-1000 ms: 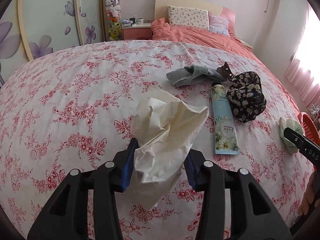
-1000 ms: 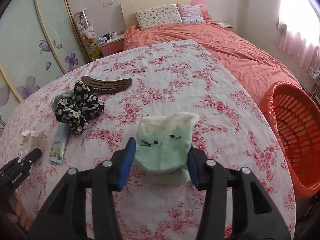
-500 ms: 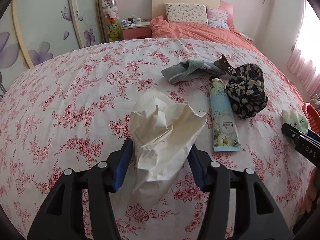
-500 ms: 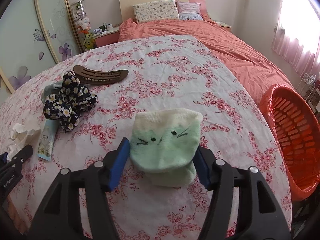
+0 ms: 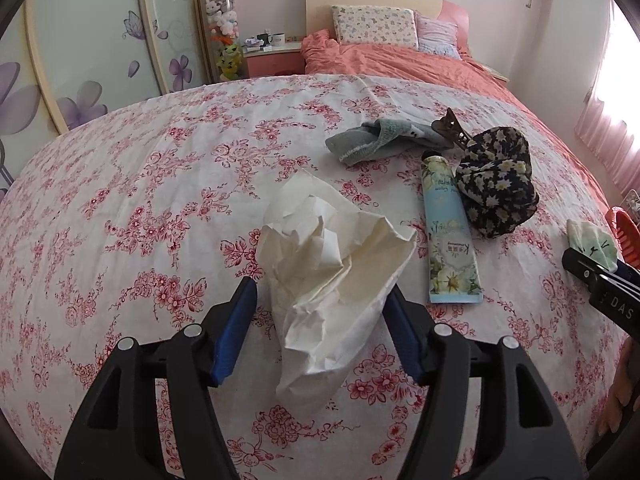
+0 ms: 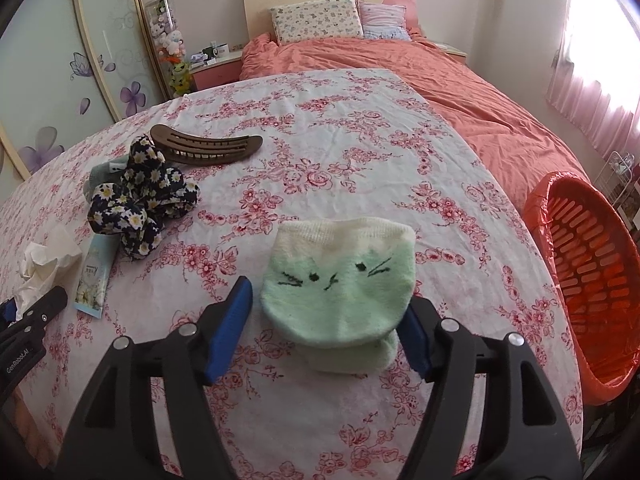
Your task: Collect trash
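Left wrist view: left gripper (image 5: 320,328) jaws have just been opening, pads apart around crumpled tissue (image 5: 332,268) lying on floral surface (image 5: 140,184); right pad possibly brushing it

Right wrist view: right gripper (image 6: 326,326) jaws likewise just opening, astride green sock (image 6: 338,280); orange basket (image 6: 588,276) beside surface, at right

Left tongs (image 5: 320,336) just opening, crumpled tissue (image 5: 328,272) between them, floral bedspread (image 5: 160,200)
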`<state>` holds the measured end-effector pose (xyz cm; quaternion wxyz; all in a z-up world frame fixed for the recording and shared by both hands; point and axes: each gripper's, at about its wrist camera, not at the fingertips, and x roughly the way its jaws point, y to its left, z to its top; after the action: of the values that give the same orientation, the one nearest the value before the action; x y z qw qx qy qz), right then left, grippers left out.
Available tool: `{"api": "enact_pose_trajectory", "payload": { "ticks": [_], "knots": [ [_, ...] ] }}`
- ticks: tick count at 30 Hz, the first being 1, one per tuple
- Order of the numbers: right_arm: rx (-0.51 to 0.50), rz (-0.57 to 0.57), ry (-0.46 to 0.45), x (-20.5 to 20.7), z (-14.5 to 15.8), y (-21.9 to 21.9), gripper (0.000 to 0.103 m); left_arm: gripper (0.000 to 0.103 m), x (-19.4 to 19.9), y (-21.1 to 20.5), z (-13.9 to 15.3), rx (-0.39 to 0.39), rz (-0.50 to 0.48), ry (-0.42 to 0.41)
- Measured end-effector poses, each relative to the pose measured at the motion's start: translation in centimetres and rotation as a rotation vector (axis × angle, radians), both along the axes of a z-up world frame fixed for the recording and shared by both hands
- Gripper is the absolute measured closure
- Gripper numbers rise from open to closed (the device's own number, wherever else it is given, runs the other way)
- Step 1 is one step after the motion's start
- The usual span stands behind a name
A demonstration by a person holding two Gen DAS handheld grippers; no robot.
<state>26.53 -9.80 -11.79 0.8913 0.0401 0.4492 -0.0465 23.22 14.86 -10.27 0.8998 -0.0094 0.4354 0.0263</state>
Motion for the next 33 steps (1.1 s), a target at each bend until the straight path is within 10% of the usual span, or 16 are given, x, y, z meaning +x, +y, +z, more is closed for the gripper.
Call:
{"api": "enact_pose_trajectory", "payload": {
  "ticks": [19,24,33],
  "knots": [
    [-0.013,0.009,0.004,0.0,0.0,0.4,0.031,0.038,0.0,-0.2,0.0,0.000,-0.002,0.001],
    [-0.021,0.015,-0.019,-0.6,0.3,0.1,0.081,0.061,-0.1,-0.4,0.2,-0.009,-0.042,-0.015],
    [0.123,-0.015,-0.067,-2.8,2.3,-2.5,0.087,0.070,-1.3,-0.4,1.6,0.006,-0.043,-0.066]
  ]
}}
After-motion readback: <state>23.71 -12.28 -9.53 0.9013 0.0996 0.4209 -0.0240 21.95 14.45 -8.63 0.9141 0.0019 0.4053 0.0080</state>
